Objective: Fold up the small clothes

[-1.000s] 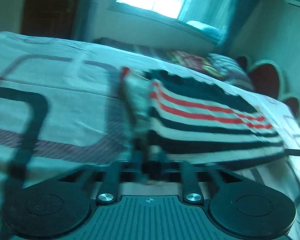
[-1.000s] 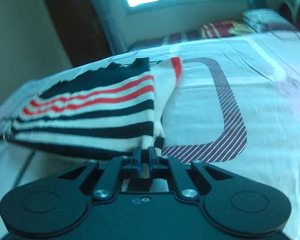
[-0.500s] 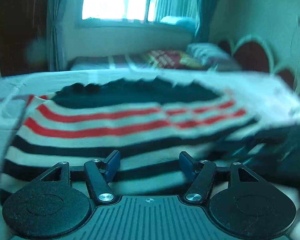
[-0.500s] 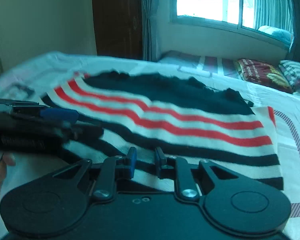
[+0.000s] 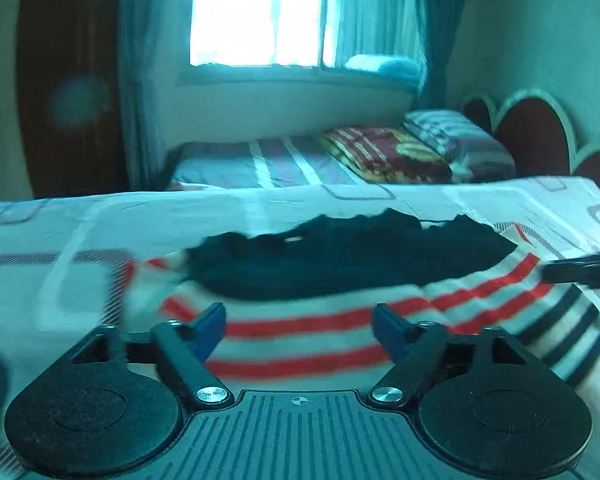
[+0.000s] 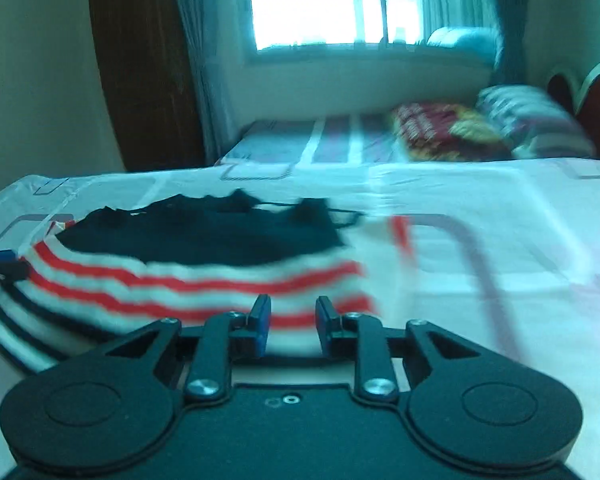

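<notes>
A small knitted sweater (image 5: 340, 320) with a dark top and red, white and dark stripes lies folded on the bed's patterned sheet (image 5: 60, 280). My left gripper (image 5: 298, 326) hangs over its near edge, jaws opening wide, nothing pressed between the blue pads. In the right wrist view the same sweater (image 6: 204, 280) lies left of centre. My right gripper (image 6: 289, 324) sits at its near right edge, jaws opening a little, with fabric showing behind the gap but not pinched. The other gripper's fingers (image 5: 580, 270) reach in from the right edge of the left wrist view, and its fingers (image 6: 0, 264) show at the left edge of the right view.
A second bed with folded blankets (image 5: 384, 154) and a pillow (image 5: 456, 140) stands beyond, under a bright window (image 5: 260, 12). A dark wooden door (image 6: 140, 60) is at the back left, a red headboard (image 5: 536, 128) at the right.
Both grippers held the sweater's edge a second ago, let it go, and their jaws have widened. Both views have swung round to face the window, with the sweater lying flat ahead.
</notes>
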Demonstrator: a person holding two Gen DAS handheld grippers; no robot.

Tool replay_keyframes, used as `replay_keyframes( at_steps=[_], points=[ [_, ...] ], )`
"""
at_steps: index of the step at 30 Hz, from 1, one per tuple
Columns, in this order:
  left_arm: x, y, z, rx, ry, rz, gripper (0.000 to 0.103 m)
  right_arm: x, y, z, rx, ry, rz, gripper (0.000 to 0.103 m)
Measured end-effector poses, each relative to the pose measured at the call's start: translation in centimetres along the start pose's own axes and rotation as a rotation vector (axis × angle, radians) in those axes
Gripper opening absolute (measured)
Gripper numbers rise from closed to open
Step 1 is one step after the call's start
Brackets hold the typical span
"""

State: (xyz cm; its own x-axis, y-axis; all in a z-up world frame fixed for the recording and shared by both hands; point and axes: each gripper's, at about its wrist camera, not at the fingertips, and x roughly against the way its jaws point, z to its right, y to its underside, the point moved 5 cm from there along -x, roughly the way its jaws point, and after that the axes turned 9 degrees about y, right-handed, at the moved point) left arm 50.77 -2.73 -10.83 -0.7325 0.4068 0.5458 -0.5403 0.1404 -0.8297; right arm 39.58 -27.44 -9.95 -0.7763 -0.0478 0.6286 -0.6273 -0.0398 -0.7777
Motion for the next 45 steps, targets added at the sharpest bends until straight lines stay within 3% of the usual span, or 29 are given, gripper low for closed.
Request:
replay_keyframes(
  at_steps=[3,5,6,8,10,12,16,20,24,26,27,30,32,34,37,39,45],
  points=[
    [-3.4,1.0,0.3,-0.024,-0.010,-0.109,0.080,-2.5,0.3,-2.9,0.140,-0.050,-0.030,0.023],
    [-3.6,2.4,-1.2,-0.037,-0.015,-0.105,0.083,-2.8,1.0,-2.1,0.215,-0.005,-0.008,0.024],
    [-2.8,2.7,-2.5,-0.011,-0.015,-0.095,0.083,-2.9,1.0,-0.4,0.178,0.016,-0.008,0.026],
    [-1.6,2.5,-4.5,-0.027,-0.078,-0.091,0.083,-3.2,0.8,2.8,0.128,0.079,-0.020,0.017],
    [-1.2,1.3,-5.6,0.022,-0.097,-0.072,0.083,-3.2,0.0,3.7,0.090,0.042,-0.030,0.015],
    [-2.0,-0.4,-5.1,0.043,-0.081,-0.031,0.083,-3.4,-1.6,2.2,0.112,0.051,0.039,0.029],
    [-5.7,-2.0,-1.3,-0.030,-0.015,-0.047,0.083,-6.6,-3.1,-2.3,0.150,-0.005,0.022,0.027],
    [-8.3,-1.2,-0.8,-0.094,-0.038,-0.100,0.083,-9.1,-2.9,-3.8,0.262,0.007,0.014,0.026],
    [-7.0,-0.8,-4.7,-0.037,-0.130,-0.073,0.083,-9.4,-3.5,1.7,0.165,0.186,0.014,0.025],
    [-7.1,-0.8,-6.9,0.076,-0.126,-0.082,0.083,-9.6,-3.6,3.8,0.078,0.126,-0.005,0.023],
    [-7.5,-0.8,-7.4,0.105,-0.118,-0.088,0.083,-9.7,-3.6,3.7,0.097,0.129,-0.008,0.023],
    [-8.3,-0.8,-7.1,0.085,-0.132,-0.114,0.090,-10.0,-3.1,2.1,0.192,0.178,0.016,0.027],
    [-8.3,-0.9,-7.2,0.093,-0.134,-0.111,0.092,-10.1,-3.1,2.1,0.186,0.180,0.021,0.027],
    [-7.0,-0.8,-7.2,0.110,-0.132,-0.078,0.092,-9.3,-3.4,2.5,0.154,0.158,0.025,0.028],
    [-3.8,-0.9,-7.1,0.092,-0.157,-0.001,0.092,-6.3,-3.6,3.0,0.142,0.141,0.091,0.043],
    [-1.0,-0.4,-7.6,0.110,-0.173,0.041,0.092,-4.0,-3.1,3.2,0.158,0.137,0.116,0.045],
    [6.8,3.6,-8.5,0.288,-0.169,0.106,0.092,2.5,0.7,3.3,0.106,0.076,0.112,0.046]
  ],
)
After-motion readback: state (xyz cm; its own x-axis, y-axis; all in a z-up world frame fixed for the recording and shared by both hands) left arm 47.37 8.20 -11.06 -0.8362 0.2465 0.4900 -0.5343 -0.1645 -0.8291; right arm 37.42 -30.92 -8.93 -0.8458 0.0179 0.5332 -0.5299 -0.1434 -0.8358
